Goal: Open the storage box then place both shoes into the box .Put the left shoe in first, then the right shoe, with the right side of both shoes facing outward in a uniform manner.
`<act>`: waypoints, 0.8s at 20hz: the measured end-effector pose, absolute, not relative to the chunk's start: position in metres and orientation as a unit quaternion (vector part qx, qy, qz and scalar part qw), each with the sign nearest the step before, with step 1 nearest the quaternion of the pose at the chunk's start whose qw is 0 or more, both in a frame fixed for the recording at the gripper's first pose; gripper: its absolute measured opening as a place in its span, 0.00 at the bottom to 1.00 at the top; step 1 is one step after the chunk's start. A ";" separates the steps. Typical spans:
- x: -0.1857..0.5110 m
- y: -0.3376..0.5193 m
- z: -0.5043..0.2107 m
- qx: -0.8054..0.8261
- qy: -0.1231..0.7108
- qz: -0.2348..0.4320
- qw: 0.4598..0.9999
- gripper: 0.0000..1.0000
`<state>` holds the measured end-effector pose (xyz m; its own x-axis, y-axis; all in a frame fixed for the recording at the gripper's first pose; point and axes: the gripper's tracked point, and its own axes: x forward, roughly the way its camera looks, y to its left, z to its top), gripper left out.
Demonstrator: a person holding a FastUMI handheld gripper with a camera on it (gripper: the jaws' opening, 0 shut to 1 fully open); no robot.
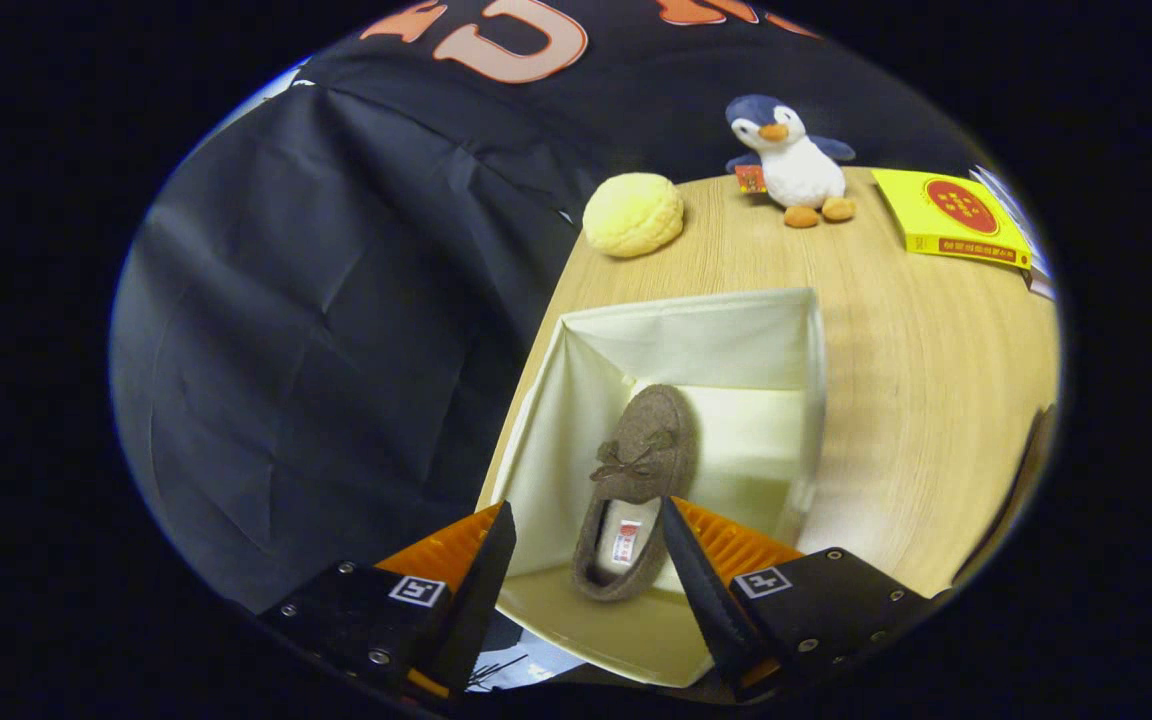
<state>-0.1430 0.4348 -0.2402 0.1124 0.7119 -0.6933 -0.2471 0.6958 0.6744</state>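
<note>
Between my wide-open, empty gripper fingers, the brown fuzzy felt moccasin lies inside the open cream fabric box; looks light and squishy, so I'd pinch the heel collar.

Counts on the counter
One shoe, one storage box, one plush penguin, one bun-shaped toy, one yellow book.

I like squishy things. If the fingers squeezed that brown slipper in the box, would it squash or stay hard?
The brown slipper, lying in the box between the open fingers, looks like soft felt, so it would probably squash. It seems light. Its fuzzy surface probably wouldn't slip.
</note>
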 end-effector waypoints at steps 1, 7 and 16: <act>-0.140 0.424 -0.238 0.201 0.567 0.334 0.725 0.91; -0.125 0.350 -0.244 0.224 0.545 0.291 0.753 0.93; -0.127 0.185 -0.317 0.208 0.554 0.127 0.796 0.94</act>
<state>-0.1267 0.1847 -0.3168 0.3549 0.4324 -0.8289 0.0285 0.8812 0.4719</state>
